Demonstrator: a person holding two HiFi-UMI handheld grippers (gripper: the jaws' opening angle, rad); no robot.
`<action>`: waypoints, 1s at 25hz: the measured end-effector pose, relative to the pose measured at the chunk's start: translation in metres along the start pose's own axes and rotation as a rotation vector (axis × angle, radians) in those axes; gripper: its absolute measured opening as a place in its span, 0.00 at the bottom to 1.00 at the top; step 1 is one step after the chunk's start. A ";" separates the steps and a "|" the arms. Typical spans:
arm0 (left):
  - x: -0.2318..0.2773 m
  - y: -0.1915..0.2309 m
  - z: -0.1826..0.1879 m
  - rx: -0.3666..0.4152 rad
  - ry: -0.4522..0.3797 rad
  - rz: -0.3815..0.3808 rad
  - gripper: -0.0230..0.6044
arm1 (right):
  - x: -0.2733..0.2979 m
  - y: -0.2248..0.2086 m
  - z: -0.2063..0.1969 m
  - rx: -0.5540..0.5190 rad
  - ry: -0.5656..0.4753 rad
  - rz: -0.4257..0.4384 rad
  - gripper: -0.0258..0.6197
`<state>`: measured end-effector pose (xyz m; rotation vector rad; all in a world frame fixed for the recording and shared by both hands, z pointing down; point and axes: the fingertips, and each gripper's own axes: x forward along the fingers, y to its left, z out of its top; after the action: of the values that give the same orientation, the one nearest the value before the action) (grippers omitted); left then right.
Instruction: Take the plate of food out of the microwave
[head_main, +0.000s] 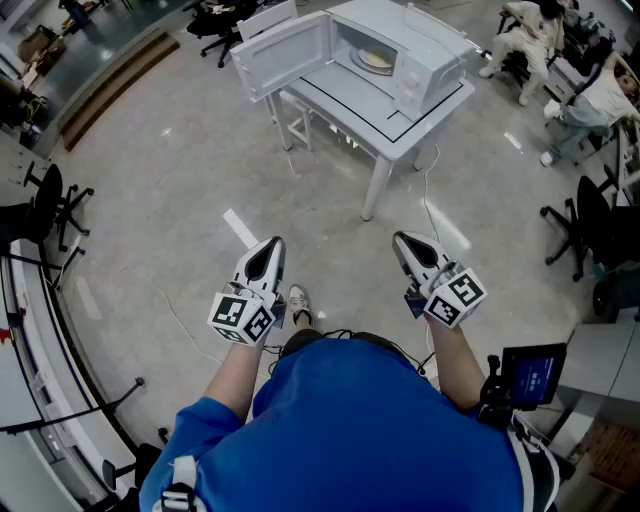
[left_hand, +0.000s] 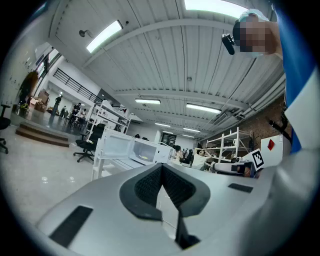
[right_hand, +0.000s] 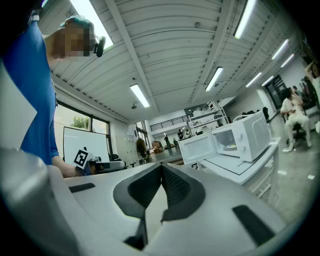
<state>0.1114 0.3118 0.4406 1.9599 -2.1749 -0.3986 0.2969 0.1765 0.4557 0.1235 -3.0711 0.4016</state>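
The plate of food (head_main: 377, 60) sits inside the microwave (head_main: 425, 60), whose door (head_main: 285, 52) hangs open, on the white table (head_main: 400, 125) at the top centre of the head view, well apart from you. Expect the plate to be stiff, smooth-rimmed and breakable, with some weight and perhaps heat. The food is pale and too small to identify, and it could slide if you tilt the plate. Pinch the near rim and draw it out level. Your left tool (head_main: 270, 247) and right tool (head_main: 406, 243), low in the frame, both have their jaws pressed together on nothing.
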 end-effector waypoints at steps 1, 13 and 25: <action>0.006 0.012 0.007 0.004 0.000 -0.002 0.05 | 0.014 0.000 0.003 0.000 0.002 0.000 0.04; 0.082 0.147 0.055 0.025 0.034 -0.061 0.05 | 0.159 -0.029 0.024 -0.014 0.026 -0.111 0.04; 0.125 0.216 0.057 0.005 0.081 -0.121 0.05 | 0.231 -0.053 0.017 0.015 0.068 -0.239 0.04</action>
<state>-0.1242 0.2117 0.4511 2.0788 -2.0174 -0.3258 0.0711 0.1042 0.4648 0.4610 -2.9391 0.4062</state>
